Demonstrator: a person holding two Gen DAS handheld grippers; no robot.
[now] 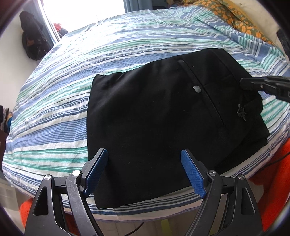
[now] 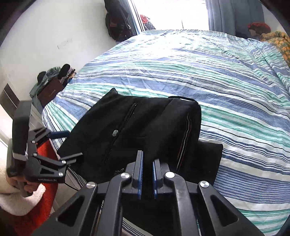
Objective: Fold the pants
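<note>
**Folded black pants on a striped bed, one gripper clamped on them**

A bed covered with a blue, green and white striped sheet (image 1: pixel 126 59) fills both views. At its far corner lies a bunched orange-patterned blanket (image 1: pixel 226 12). Near the front edge of the bed rest the black pants (image 1: pixel 154 118), folded into a thick, roughly rectangular stack with the waistband end toward the right. A welt pocket with a small grey button (image 1: pixel 197 89) faces up.

The left gripper (image 1: pixel 145 170) hangs at the near edge of the stack, its blue-padded fingers spread wide apart with nothing between them; whether its tips touch the cloth is hard to tell.

The right gripper (image 2: pixel 147 174) has its two fingers drawn close together, pinching a raised fold of the pants at the waistband end, where a thin striped trim shows. The cloth rises in a hump ahead of its fingers.
</note>
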